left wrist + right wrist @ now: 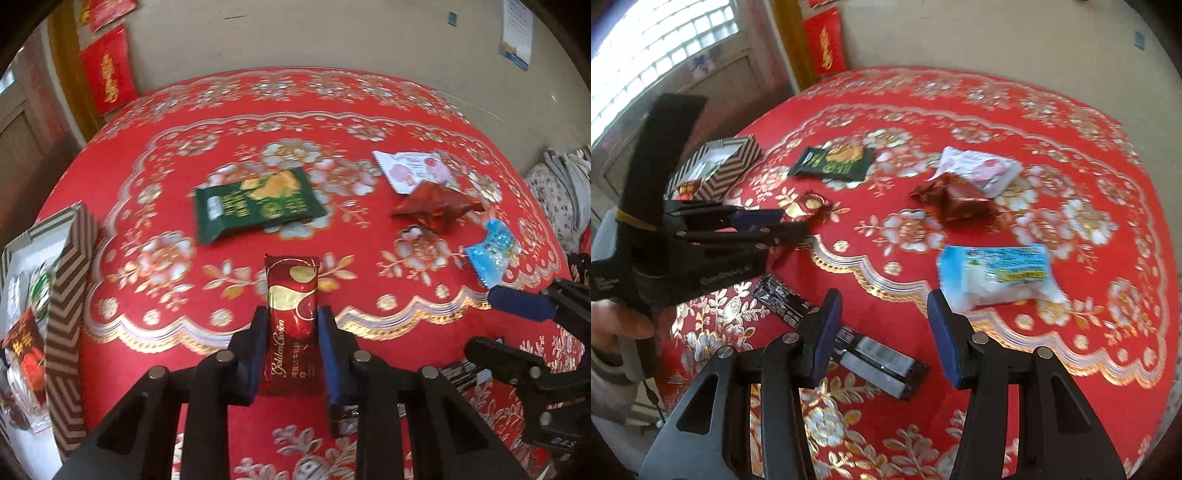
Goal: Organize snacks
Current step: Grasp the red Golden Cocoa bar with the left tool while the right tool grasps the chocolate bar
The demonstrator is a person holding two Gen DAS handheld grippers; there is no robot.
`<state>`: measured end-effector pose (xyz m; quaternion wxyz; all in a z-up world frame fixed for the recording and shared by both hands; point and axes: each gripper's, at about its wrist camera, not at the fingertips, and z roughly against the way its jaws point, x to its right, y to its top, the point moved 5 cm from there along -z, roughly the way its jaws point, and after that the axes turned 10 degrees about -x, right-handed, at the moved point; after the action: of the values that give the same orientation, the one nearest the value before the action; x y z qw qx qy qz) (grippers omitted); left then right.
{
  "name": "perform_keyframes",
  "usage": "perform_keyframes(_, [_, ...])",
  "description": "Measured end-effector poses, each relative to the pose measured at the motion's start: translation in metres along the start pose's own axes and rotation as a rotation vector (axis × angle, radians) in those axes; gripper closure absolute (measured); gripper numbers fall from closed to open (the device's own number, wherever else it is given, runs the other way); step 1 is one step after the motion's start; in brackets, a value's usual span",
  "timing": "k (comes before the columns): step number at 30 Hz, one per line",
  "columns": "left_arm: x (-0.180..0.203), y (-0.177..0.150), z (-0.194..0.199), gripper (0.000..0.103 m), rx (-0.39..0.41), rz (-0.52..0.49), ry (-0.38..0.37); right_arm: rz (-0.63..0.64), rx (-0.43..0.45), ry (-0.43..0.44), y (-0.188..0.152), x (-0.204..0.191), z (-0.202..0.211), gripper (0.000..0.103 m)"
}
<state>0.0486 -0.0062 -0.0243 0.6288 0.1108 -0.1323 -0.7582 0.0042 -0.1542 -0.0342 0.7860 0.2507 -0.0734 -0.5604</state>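
My left gripper is shut on a dark red Golden snack bar and holds it above the red tablecloth; the bar also shows in the right wrist view. My right gripper is open and empty, just short of a light blue snack packet. On the cloth lie a green packet, a white and pink packet, a brown-red wrapped snack and a black bar. A striped box with several snacks inside stands at the left.
The table has a red cloth with gold and silver flowers. A beige wall with red hangings stands behind it. A floral cushion lies at the far right. A window is at the left.
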Motion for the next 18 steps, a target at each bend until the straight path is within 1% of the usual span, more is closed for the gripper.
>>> perform_keyframes(3, [-0.013, -0.005, 0.006, 0.074, 0.01, 0.022, 0.01, 0.011, -0.044, 0.001, -0.003, -0.003, -0.01, 0.055])
perform_keyframes(4, [-0.016, -0.006, 0.008, 0.074, 0.013, 0.028, 0.012, 0.008, -0.061, 0.018, -0.006, -0.005, -0.011, 0.054])
perform_keyframes(5, [-0.02, -0.008, 0.011, 0.074, 0.019, 0.035, 0.011, 0.013, -0.058, 0.045, -0.01, -0.008, -0.008, 0.054])
perform_keyframes(7, [-0.027, -0.012, 0.017, 0.074, 0.032, 0.045, 0.016, 0.031, -0.095, 0.108, -0.022, -0.018, -0.005, 0.053])
perform_keyframes(10, [-0.033, -0.015, 0.025, 0.074, 0.047, 0.051, 0.02, 0.078, -0.139, 0.156, -0.037, -0.035, -0.002, 0.053])
perform_keyframes(12, [-0.035, -0.018, 0.029, 0.074, 0.053, 0.055, 0.021, 0.109, -0.134, 0.137, -0.039, -0.043, 0.0, 0.053])
perform_keyframes(15, [-0.036, -0.022, 0.033, 0.074, 0.059, 0.06, 0.017, 0.135, -0.103, 0.072, -0.032, -0.051, -0.001, 0.053])
perform_keyframes(18, [-0.035, -0.028, 0.036, 0.074, 0.06, 0.06, 0.013, 0.187, -0.099, 0.01, -0.025, -0.063, -0.01, 0.053])
